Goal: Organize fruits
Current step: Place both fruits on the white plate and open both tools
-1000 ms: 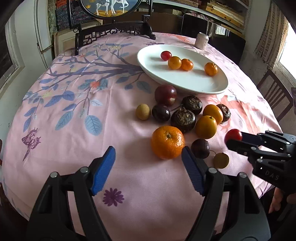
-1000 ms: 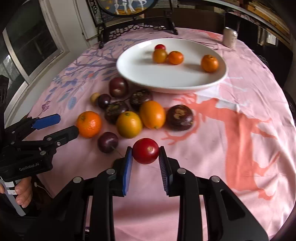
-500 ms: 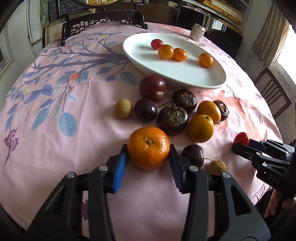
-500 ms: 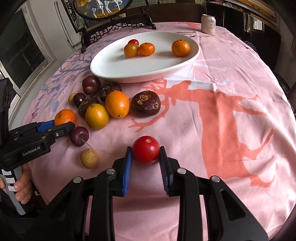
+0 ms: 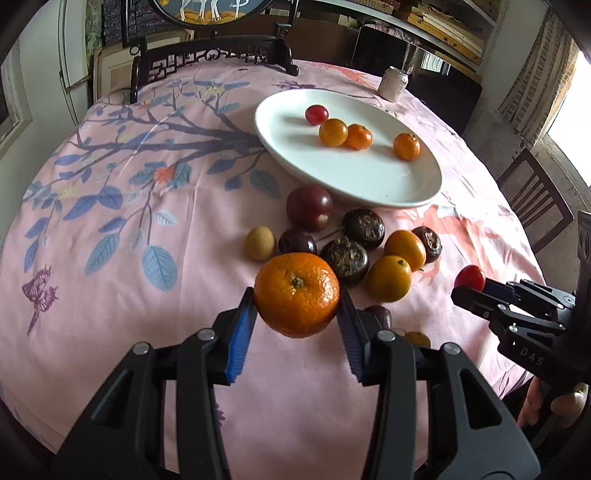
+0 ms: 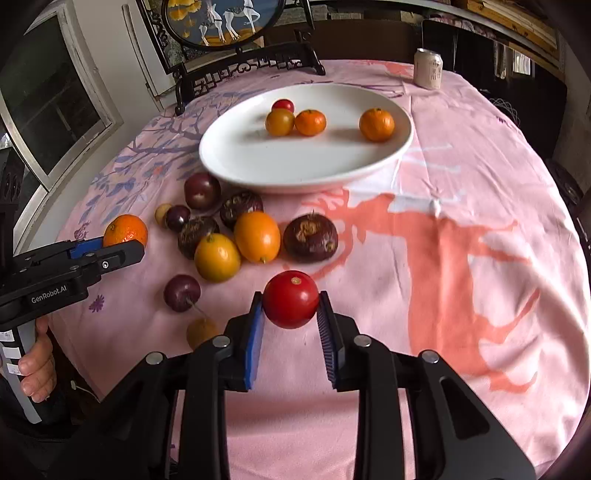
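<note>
My left gripper (image 5: 297,308) is shut on a large orange mandarin (image 5: 296,294), held just above the pink cloth. My right gripper (image 6: 290,308) is shut on a red tomato (image 6: 290,304), also lifted off the cloth. The white oval plate (image 5: 369,181) at the back holds a small red tomato (image 5: 316,114) and three small orange fruits (image 5: 333,132). Between the grippers and the plate lie several loose fruits: dark purple plums (image 6: 201,191), brown wrinkled ones (image 6: 311,238), two orange ones (image 6: 256,236) and small tan ones (image 5: 260,243). The right gripper shows at the right edge of the left wrist view (image 5: 476,291).
A drink can (image 6: 427,68) stands on the cloth behind the plate. A dark carved stand with a round painted screen (image 6: 221,22) sits at the table's far edge. A wooden chair (image 5: 535,206) is at the right. A hand (image 6: 37,362) grips the left tool's handle.
The left gripper moved forward around the mandarin, closed on it and lifted it off the cloth. The right gripper keeps its hold on the red tomato.
</note>
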Tool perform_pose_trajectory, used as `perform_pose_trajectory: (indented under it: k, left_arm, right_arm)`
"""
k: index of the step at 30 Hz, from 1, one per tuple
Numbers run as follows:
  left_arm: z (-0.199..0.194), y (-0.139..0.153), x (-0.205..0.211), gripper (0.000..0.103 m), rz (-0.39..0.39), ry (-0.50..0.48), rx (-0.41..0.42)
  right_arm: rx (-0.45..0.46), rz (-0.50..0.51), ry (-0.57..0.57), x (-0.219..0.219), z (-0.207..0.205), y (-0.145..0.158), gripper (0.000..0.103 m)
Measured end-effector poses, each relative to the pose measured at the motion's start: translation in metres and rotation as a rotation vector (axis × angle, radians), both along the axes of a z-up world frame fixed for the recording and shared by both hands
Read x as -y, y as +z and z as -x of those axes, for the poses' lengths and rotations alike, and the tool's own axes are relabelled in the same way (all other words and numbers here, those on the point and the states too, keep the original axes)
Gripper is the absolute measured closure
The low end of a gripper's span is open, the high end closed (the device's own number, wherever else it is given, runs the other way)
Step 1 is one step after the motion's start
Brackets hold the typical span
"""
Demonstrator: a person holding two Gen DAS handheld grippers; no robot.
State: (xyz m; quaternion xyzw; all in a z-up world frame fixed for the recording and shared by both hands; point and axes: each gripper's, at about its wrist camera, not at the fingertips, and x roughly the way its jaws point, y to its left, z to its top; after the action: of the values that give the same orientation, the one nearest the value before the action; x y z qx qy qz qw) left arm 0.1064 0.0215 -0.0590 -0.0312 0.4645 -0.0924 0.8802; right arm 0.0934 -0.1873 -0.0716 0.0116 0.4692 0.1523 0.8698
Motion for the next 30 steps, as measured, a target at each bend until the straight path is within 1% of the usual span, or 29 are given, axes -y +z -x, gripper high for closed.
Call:
perform_pose_trajectory:
  k: [4, 8, 12, 16, 19, 24, 27, 28, 29, 30]
  left_arm:
    - [-0.022, 0.023, 0.002, 0.059, -0.019, 0.018, 0.033]
    - [-0.060, 0.042, 0.009, 0.059, -0.037, 0.045, 0.052]
    - [-0.104, 0.051, 0.018, 0.059, -0.047, 0.062, 0.051]
    - [-0.148, 0.043, 0.025, 0.058, -0.080, 0.098, 0.016]
    - [-0.175, 0.033, 0.027, 0.058, -0.084, 0.107, -0.014]
    - [-0.207, 0.019, 0.034, 0.058, -0.104, 0.111, -0.048]
    - [-0.222, 0.012, 0.036, 0.058, -0.108, 0.125, -0.067]
    - [-0.227, 0.011, 0.036, 0.058, -0.111, 0.131, -0.071]
    - [-0.231, 0.010, 0.036, 0.057, -0.107, 0.137, -0.075]
    - [-0.234, 0.012, 0.035, 0.057, -0.097, 0.145, -0.073]
  right_arm:
    - [0.060, 0.032, 0.005, -0.008, -0.025, 0.021, 0.074]
    - [0.103, 0.063, -0.010, -0.017, -0.058, 0.035, 0.074]
    - [0.108, 0.097, -0.032, -0.020, -0.098, 0.041, 0.074]
    - [0.074, 0.147, -0.049, -0.019, -0.139, 0.034, 0.074]
    - [0.054, 0.180, -0.058, -0.019, -0.166, 0.026, 0.074]
    - [0.028, 0.202, -0.073, -0.017, -0.202, 0.013, 0.074]
    - [0.024, 0.208, -0.074, -0.020, -0.217, 0.007, 0.074]
    - [0.032, 0.215, -0.076, -0.021, -0.221, 0.006, 0.071]
    - [0.044, 0.227, -0.080, -0.022, -0.224, 0.007, 0.059]
    - [0.057, 0.236, -0.089, -0.022, -0.225, 0.008, 0.054]
